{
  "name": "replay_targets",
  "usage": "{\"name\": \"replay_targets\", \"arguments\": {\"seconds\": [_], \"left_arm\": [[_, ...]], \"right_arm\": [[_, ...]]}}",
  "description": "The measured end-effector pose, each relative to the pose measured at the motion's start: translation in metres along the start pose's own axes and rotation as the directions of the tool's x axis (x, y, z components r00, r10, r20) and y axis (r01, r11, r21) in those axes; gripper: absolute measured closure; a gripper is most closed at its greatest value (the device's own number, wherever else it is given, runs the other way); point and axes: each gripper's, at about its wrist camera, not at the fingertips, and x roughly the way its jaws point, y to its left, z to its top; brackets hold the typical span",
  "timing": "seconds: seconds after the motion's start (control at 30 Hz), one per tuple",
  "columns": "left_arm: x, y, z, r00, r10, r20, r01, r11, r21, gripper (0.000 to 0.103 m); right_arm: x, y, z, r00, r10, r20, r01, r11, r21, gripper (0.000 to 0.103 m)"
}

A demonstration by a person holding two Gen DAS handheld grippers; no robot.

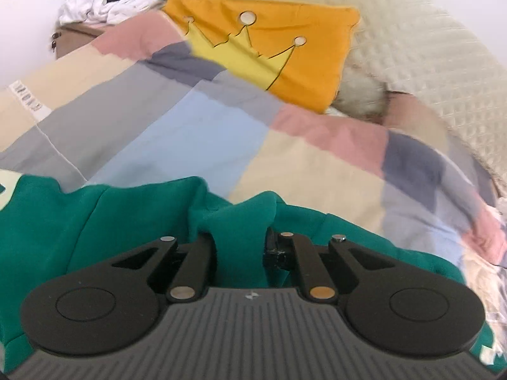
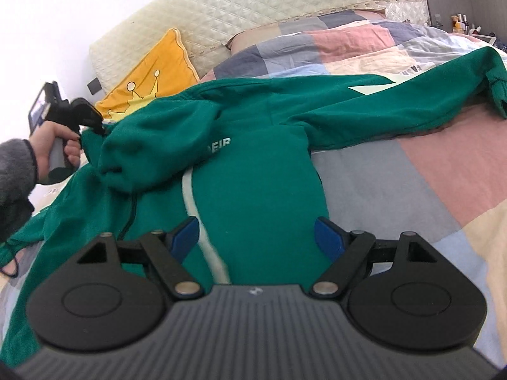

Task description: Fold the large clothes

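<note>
A large green hoodie [image 2: 253,174] lies spread on a patchwork duvet [image 2: 412,174], its hood toward my right gripper and one sleeve [image 2: 443,104] stretched out to the right. The other sleeve [image 2: 142,145] is bunched over the chest. My right gripper [image 2: 258,234] hangs open over the hood, its blue pads [image 2: 187,234] wide apart and touching nothing. At the left edge a person's hand [image 2: 54,145] holds my left gripper [image 2: 95,123], shut on the green fabric. In the left wrist view a fold of the hoodie [image 1: 63,221] fills the left gripper [image 1: 239,237] and hides its fingertips.
A yellow cushion with a crown [image 1: 269,47] leans on the cream quilted headboard [image 1: 412,47]. A pile of white and dark clothes [image 1: 107,0] sits at the far left corner. Small bottles [image 2: 465,25] stand beyond the bed at far right.
</note>
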Motion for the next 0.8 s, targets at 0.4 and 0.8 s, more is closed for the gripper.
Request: {"name": "replay_targets", "arguments": {"seconds": [0.4,0.8], "left_arm": [[-0.027,0.005,-0.034,0.991,-0.125,-0.052,0.121,0.991,-0.062,0.025],[-0.106,0.018,-0.127,0.946,-0.31,-0.088,0.272,0.914,-0.3,0.018]], "right_arm": [[0.002,-0.004,0.002,1.0,0.013,0.0,-0.013,1.0,0.01,0.022],[-0.013,-0.003,0.004,0.999,0.016,0.034,-0.016,1.0,0.006,0.022]]}}
